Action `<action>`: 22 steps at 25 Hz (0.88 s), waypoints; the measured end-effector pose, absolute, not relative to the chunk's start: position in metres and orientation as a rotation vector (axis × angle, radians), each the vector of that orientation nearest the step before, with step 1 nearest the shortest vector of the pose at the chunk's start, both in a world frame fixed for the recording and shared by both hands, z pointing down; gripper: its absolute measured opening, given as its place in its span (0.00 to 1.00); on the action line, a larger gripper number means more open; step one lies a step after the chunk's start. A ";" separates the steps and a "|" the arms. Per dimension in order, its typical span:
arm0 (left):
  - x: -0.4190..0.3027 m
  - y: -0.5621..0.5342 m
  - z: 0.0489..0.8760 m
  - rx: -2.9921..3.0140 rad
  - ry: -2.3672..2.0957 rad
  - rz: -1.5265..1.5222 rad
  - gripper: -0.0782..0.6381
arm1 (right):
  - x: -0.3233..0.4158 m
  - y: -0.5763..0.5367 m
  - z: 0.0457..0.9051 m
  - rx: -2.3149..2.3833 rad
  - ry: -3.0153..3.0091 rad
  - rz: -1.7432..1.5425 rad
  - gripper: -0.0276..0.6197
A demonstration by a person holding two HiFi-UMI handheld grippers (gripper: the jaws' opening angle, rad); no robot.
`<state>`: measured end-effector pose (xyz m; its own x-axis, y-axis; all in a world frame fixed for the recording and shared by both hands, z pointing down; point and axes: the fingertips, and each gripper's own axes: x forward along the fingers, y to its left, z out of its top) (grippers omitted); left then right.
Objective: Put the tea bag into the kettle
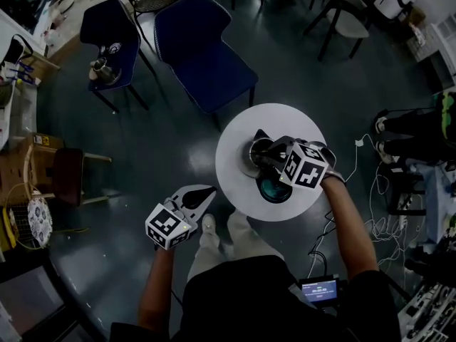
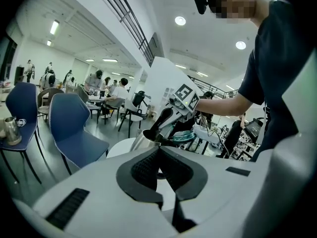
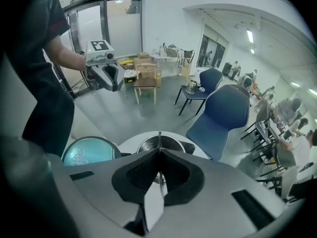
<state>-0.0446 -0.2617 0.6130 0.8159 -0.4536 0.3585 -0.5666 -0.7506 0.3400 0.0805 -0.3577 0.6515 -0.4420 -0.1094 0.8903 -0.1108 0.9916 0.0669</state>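
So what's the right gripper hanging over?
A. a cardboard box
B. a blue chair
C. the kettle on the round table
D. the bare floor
C: in the head view the right gripper sits above the open kettle on the white table. Its shut jaws pinch a thin sliver, probably the tea bag.
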 end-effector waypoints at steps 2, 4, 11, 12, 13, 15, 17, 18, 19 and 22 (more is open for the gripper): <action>-0.044 -0.261 0.614 2.553 -0.767 0.346 0.13 | 0.083 -0.360 0.658 0.149 -2.008 -0.009 0.09; -0.044 -0.260 0.615 2.542 -0.770 0.335 0.13 | 0.083 -0.361 0.662 0.146 -1.996 -0.014 0.09; -0.040 -0.259 0.621 2.542 -0.765 0.347 0.13 | 0.081 -0.362 0.671 0.135 -1.987 0.008 0.09; -0.039 -0.260 0.622 2.540 -0.767 0.349 0.13 | 0.081 -0.363 0.673 0.132 -1.979 0.006 0.09; -0.038 -0.260 0.624 2.539 -0.767 0.352 0.13 | 0.081 -0.363 0.675 0.130 -1.971 0.003 0.09; -0.035 -0.259 0.627 2.535 -0.765 0.350 0.13 | 0.083 -0.363 0.681 0.121 -1.955 0.000 0.09; -0.033 -0.257 0.628 2.519 -0.757 0.331 0.13 | 0.085 -0.360 0.688 0.108 -1.940 0.003 0.09; -0.032 -0.256 0.628 2.508 -0.753 0.320 0.13 | 0.085 -0.360 0.691 0.102 -1.934 0.006 0.09; -0.031 -0.256 0.628 2.501 -0.751 0.316 0.13 | 0.086 -0.359 0.695 0.099 -1.930 0.010 0.09; -0.030 -0.256 0.632 2.493 -0.749 0.325 0.13 | 0.088 -0.359 0.704 0.094 -1.920 0.023 0.09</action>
<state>-0.0298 -0.2558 0.6324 0.8189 -0.4458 0.3615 -0.5686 -0.7164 0.4043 0.0879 -0.3590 0.7038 -0.3416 -0.0549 0.9383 -0.0770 0.9966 0.0302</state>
